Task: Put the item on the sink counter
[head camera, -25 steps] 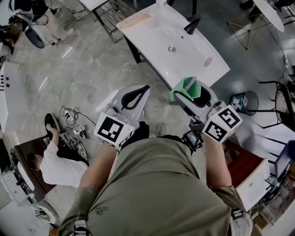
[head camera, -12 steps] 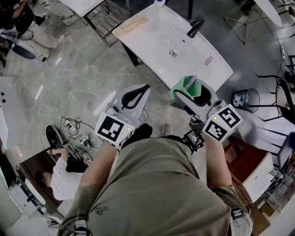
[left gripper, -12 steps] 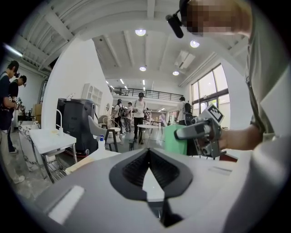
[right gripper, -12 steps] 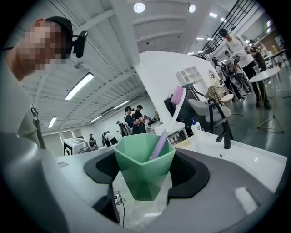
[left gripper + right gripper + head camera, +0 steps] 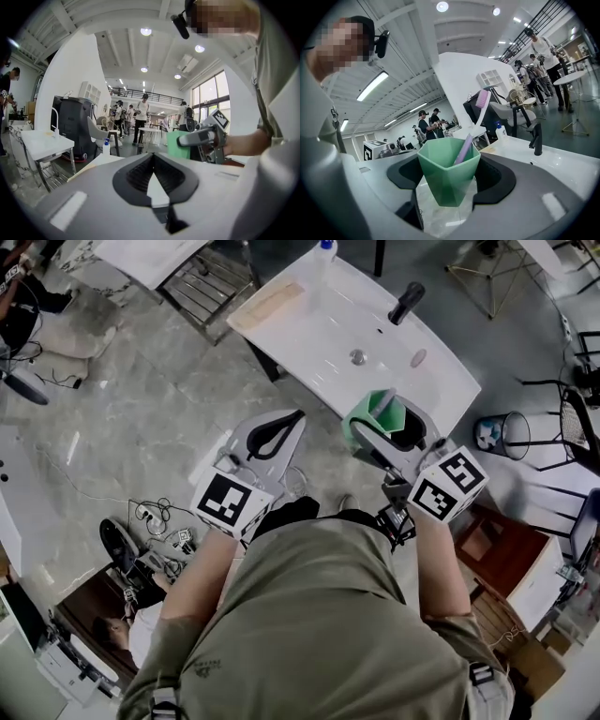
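The right gripper [image 5: 383, 424] is holding a green cup [image 5: 376, 411] at the near edge of the white sink counter [image 5: 300, 320]. The left gripper [image 5: 289, 424] is hovering beside it over the grey floor [image 5: 159, 399], jaws together.

Open-plan lab hall: freestanding sink surface [image 5: 309, 329] at 12 o'clock; floor cables [image 5: 150, 518] at 8 o'clock; other operators [image 5: 426, 124] beyond.

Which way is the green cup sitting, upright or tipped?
Upright: the green cup sits mouth up between the right gripper's jaws, a toothbrush standing inside it.
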The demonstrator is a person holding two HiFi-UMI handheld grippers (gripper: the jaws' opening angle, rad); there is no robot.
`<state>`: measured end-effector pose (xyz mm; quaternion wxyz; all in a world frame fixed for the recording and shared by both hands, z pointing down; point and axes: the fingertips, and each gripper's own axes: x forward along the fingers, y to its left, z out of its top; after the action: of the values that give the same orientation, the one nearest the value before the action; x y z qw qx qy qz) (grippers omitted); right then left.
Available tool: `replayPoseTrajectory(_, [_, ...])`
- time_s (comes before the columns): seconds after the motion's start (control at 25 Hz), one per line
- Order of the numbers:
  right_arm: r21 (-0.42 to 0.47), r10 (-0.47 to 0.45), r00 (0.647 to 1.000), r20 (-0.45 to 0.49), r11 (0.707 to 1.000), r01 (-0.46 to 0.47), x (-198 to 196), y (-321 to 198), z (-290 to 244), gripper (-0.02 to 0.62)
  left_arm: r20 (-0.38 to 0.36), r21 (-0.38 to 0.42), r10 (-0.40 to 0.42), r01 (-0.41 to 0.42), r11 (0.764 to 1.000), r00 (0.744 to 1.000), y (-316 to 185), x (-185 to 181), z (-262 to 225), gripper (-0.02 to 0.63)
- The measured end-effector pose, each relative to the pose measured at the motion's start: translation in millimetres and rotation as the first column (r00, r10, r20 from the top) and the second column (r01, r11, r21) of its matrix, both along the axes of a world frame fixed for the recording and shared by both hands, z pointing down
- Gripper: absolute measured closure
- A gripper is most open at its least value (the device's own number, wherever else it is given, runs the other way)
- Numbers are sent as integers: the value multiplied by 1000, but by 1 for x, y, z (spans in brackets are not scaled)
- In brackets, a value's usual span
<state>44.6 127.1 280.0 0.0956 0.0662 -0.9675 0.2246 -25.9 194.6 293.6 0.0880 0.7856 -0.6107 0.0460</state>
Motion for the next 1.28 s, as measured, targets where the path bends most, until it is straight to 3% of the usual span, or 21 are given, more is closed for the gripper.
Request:
replayPoseTrajectory(0.48, [11,33,999,-12,999,-33,-40,-9,-3,276,-31,-8,16,-16,1000,999,-7,-42,4,600])
replayPoseTrajectory(0.96, [8,92,996,10,996,-92,-44,-37,-2,276,-13,-19,62,-62,998,998,-26,-48,8,600])
replayPoseTrajectory(1.28, [5,118,993,23,993,-118,-44,-78,3,276,-1,-35,107,-107,994,994,-76,-43,12,600])
